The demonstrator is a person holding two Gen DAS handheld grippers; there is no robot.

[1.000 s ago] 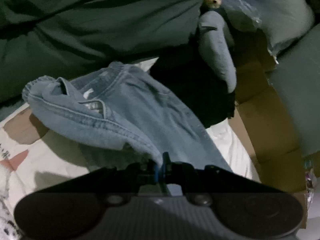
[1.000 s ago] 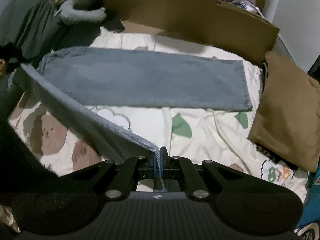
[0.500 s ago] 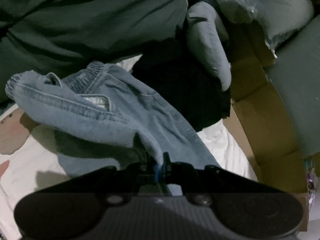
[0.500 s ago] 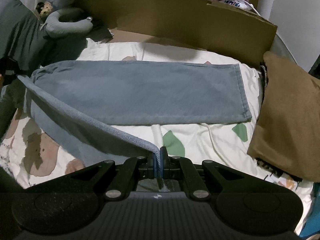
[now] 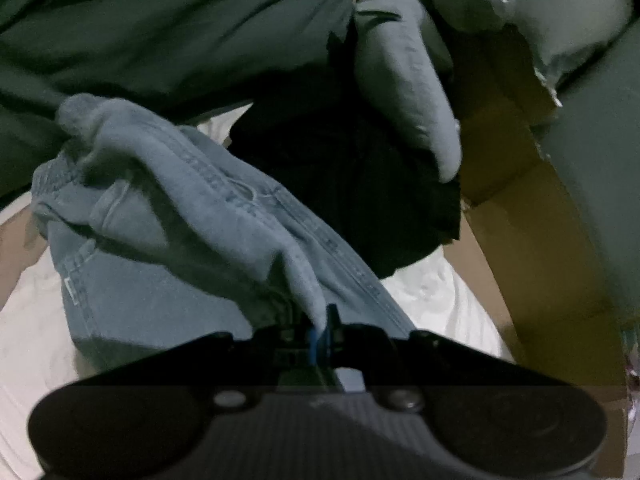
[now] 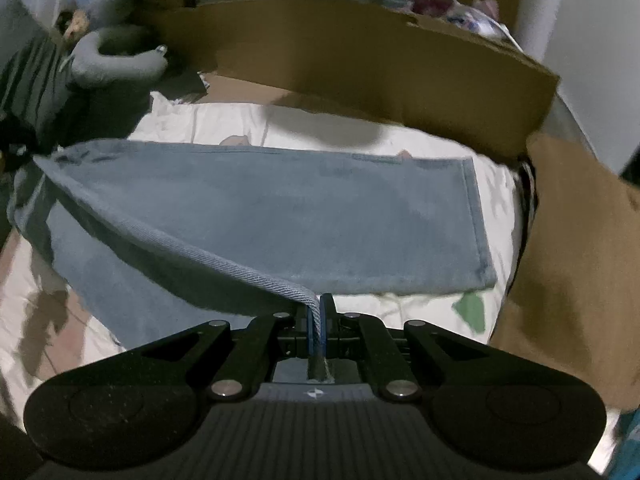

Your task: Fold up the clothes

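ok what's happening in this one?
A person is folding jeans on a bed with two handheld grippers. The right gripper is shut on the hem of one leg, lifted over the other leg, which lies flat. The left gripper is shut on the waist end, bunched up. The fold isn't laid down yet.

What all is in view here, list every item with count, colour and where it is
jeans: one pair, light blue, one leg flat across the bedsheet, the other leg lifted
bedsheet: one, white with a coloured print, under the jeans
cardboard: brown, standing along the bed's far edge
brown cushion: one, right of the jeans
grey plush toy: one, far left corner
dark green bedding: behind the waistband
left claw: black, shut on the jeans near the waistband
right claw: black, shut on the lifted leg's edge
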